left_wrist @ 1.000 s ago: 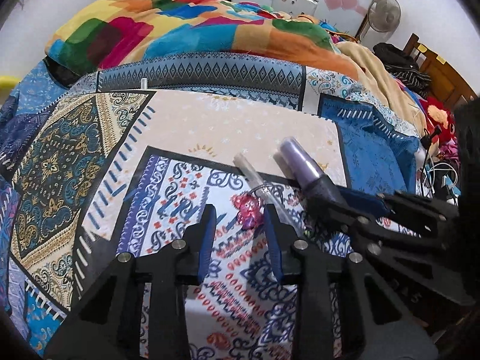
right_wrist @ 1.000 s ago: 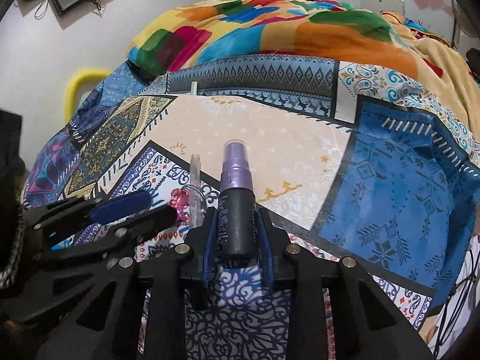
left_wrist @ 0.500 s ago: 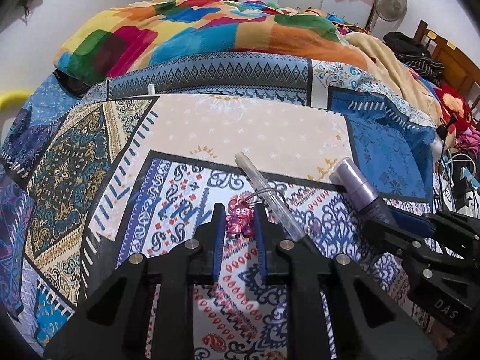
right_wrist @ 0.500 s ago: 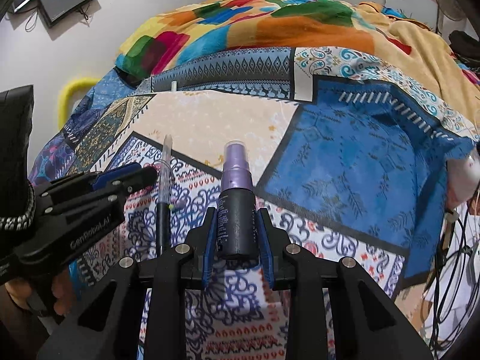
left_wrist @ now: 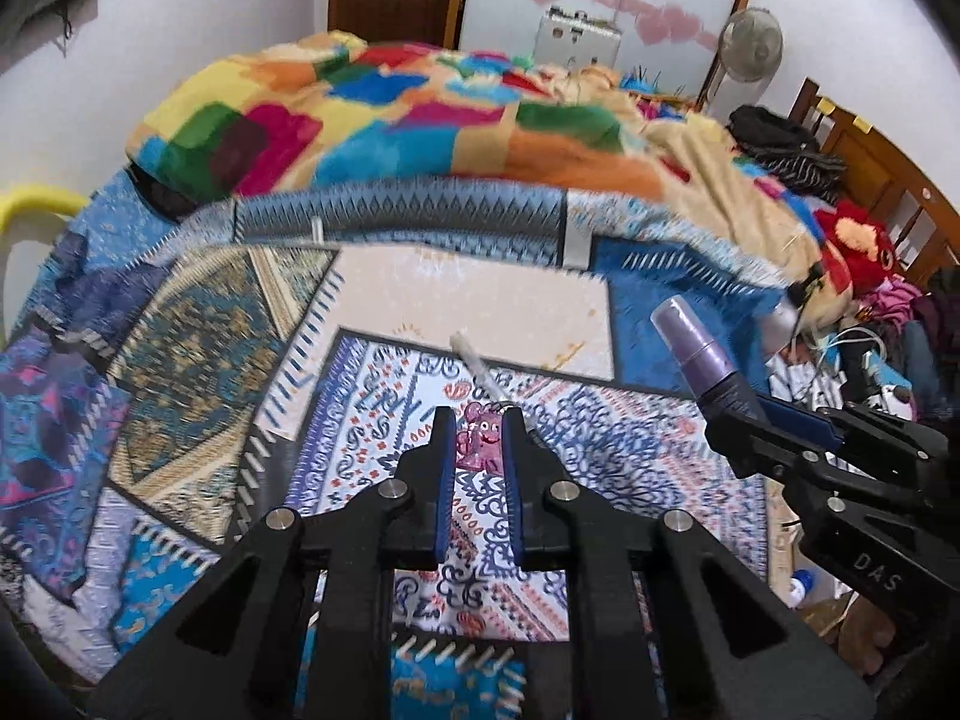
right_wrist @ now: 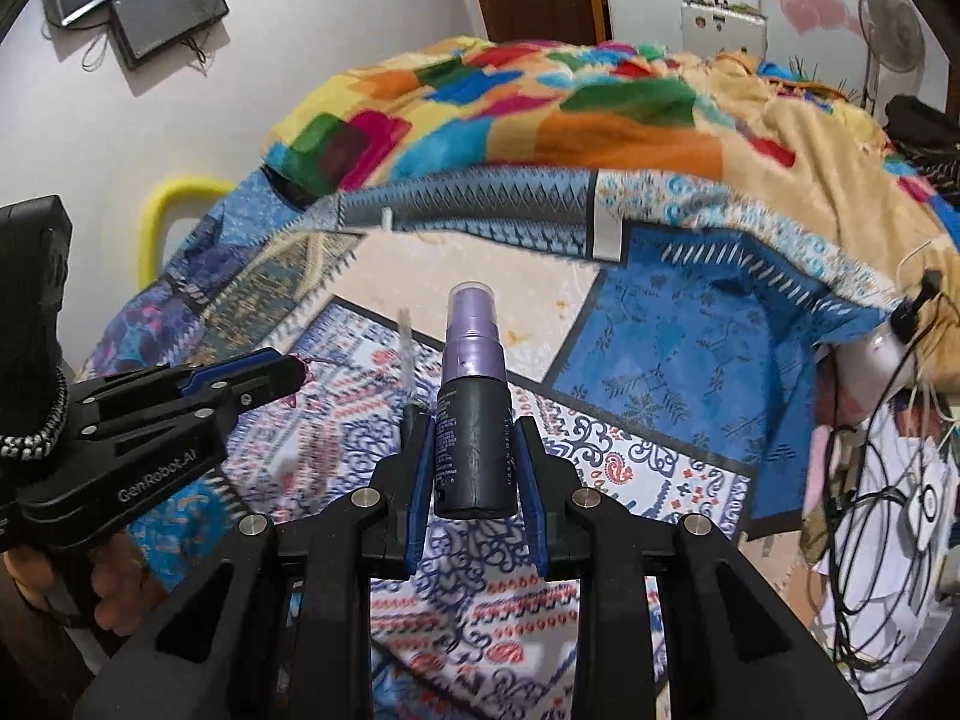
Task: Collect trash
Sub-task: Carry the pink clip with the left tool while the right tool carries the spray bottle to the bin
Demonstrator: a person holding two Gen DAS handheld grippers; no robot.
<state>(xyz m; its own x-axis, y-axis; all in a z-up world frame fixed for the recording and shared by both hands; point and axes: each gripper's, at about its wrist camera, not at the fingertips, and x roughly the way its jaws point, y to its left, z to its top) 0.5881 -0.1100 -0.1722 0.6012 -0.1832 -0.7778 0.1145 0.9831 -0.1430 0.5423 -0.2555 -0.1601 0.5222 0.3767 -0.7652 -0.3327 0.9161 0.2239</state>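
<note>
We have a piece of trash in each hand, and the step now is to carry both clear of the bed without dropping either. The left gripper (left_wrist: 477, 441) is closing its jaws on the small pink figure-shaped scrap (left_wrist: 478, 437), which sits between the blue pads near their tips, above the patterned bedspread (left_wrist: 372, 420); whether it has fully left the cloth we cannot tell from this angle. The right gripper (right_wrist: 477, 462) is pinched around the dark body of the purple-capped spray bottle (right_wrist: 474, 420), cap pointing away from us, the bottle resting deep between the pads and clear of the bed. The thing to get right on the left is the squeeze: the scrap is light and held only at the fingertips, so we would let the jaws finish closing before any quick swing (a thin, crinkly piece can slip out sideways). A clear plastic tube (left_wrist: 480, 369) lies on the bedspread just beyond the scrap, and a thin wire or thread seems to run near both, so we should watch that nothing trails along. No bin shows in either view, so we would keep both grippers apart, since the right one already sits close at the left one's side, and move steadily.
</note>
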